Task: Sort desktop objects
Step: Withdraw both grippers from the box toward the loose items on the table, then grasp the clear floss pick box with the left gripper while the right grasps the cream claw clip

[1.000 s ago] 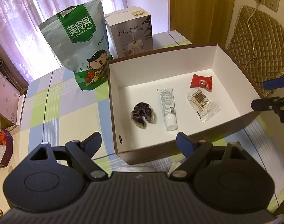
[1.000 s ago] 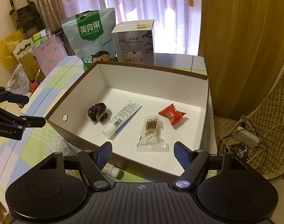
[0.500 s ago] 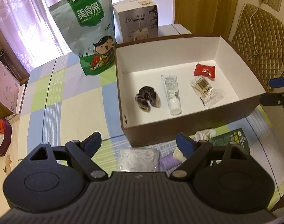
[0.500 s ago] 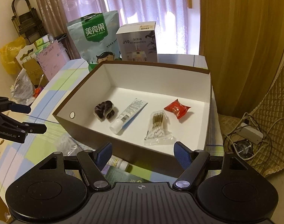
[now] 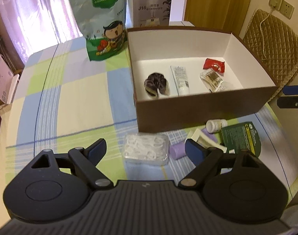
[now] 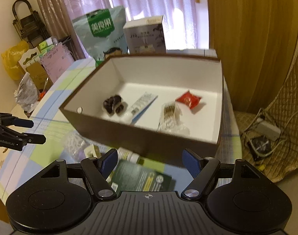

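A brown box (image 5: 203, 105) (image 6: 141, 135) with a white inside holds a dark scrunchie (image 5: 155, 82), a white tube (image 5: 181, 78), a bag of cotton swabs (image 5: 212, 79) and a red sachet (image 5: 214, 65). In front of it on the checked cloth lie a clear box of floss picks (image 5: 145, 149), a purple roll (image 5: 176, 150), a small white bottle (image 5: 215, 125) and a green packet (image 5: 240, 137) (image 6: 141, 176). My left gripper (image 5: 145, 150) is open and empty above the floss picks. My right gripper (image 6: 149, 160) is open and empty above the green packet.
A green snack bag (image 5: 103, 17) and a white humidifier carton (image 5: 149, 9) stand behind the box. A quilted chair (image 5: 274, 49) is to the right of the table. Bags and cartons (image 6: 31, 68) stand on the floor to the left.
Both grippers have drawn back from the box toward the near table edge. The loose items in front of the box have come into view. Both stay open.
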Action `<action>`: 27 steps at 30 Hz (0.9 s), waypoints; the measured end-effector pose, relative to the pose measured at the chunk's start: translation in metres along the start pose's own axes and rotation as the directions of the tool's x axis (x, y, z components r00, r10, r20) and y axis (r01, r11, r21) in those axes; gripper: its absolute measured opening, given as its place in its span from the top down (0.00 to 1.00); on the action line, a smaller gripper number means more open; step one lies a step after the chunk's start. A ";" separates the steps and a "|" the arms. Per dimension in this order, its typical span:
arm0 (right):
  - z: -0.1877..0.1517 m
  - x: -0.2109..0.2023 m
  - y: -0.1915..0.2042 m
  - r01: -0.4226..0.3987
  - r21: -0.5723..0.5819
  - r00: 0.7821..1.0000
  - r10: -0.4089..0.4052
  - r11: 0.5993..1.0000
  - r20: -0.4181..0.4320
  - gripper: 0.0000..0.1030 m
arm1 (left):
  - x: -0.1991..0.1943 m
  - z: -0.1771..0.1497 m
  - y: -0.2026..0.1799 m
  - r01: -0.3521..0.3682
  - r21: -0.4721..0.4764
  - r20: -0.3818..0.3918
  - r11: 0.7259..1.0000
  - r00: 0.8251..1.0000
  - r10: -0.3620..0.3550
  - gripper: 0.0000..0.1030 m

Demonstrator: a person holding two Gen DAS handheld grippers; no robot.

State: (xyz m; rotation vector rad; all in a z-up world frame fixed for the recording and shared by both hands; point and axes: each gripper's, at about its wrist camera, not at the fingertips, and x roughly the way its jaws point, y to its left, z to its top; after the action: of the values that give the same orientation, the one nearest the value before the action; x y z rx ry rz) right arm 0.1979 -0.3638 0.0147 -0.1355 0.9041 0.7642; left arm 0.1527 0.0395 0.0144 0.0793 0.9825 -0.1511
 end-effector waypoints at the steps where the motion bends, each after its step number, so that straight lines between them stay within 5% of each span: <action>1: -0.004 0.003 -0.001 0.000 0.005 1.000 0.000 1.000 -0.012 0.24 | 0.002 -0.005 0.002 0.008 -0.001 -0.005 1.000 1.000 -0.008 0.18; 12: -0.029 0.022 -0.011 0.035 0.067 0.994 -0.028 0.997 -0.105 0.24 | 0.028 -0.039 0.004 0.041 0.030 -0.058 0.999 0.998 -0.040 0.18; 27: -0.041 0.032 -0.024 0.090 0.143 0.985 -0.067 0.986 -0.158 0.24 | 0.079 -0.036 0.015 0.147 0.123 -0.081 0.981 0.987 -0.138 0.15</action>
State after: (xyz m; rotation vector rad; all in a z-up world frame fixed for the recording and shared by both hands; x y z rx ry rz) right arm 0.1989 -0.3811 -0.0405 -0.0978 1.0924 0.6155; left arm 0.1691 0.0522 -0.0713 0.1337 1.0497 -0.3454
